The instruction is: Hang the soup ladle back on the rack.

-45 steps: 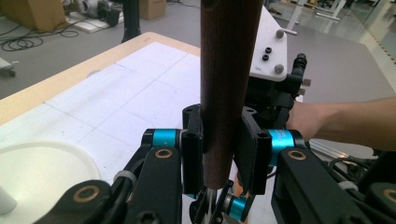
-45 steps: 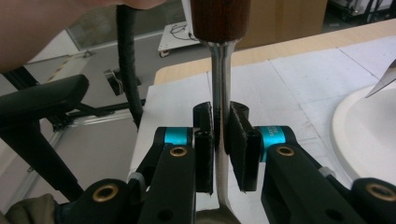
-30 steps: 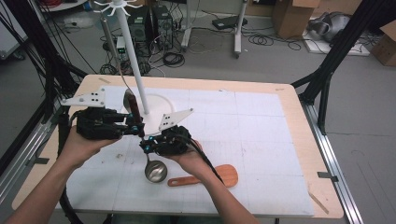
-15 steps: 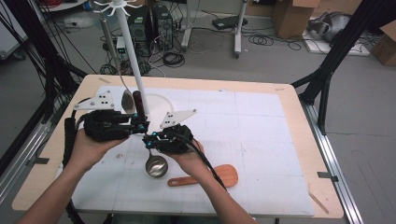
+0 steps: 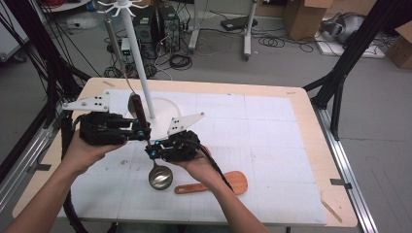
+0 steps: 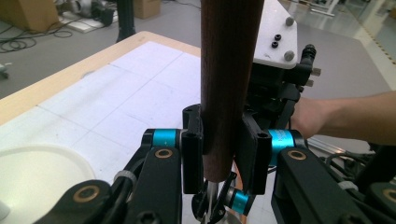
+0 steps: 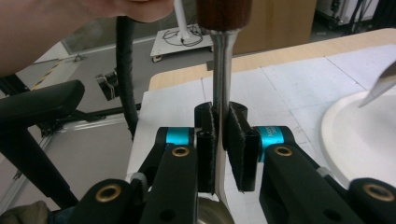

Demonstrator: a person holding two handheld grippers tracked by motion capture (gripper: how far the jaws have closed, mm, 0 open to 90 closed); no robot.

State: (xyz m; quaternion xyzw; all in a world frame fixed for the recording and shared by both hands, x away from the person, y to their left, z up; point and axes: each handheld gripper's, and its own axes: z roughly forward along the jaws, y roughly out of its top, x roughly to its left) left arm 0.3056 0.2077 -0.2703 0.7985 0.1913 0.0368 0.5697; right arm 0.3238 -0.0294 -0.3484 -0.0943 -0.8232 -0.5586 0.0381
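Note:
A ladle hangs nearly upright over the white mat, its metal bowl low and its dark wooden handle up. My left gripper is shut on the wooden handle, which stands between its pads. Just below it, my right gripper is shut on the thin metal shaft. In the right gripper view the jaws pinch the shaft from both sides, with the handle's end above.
A white hook stand rises from a round white base just behind the grippers. A wooden spatula lies on the mat by the right wrist. The mat's right half is bare.
The left gripper shifted slightly right and back again. Both grippers still hold the ladle in about the same place.

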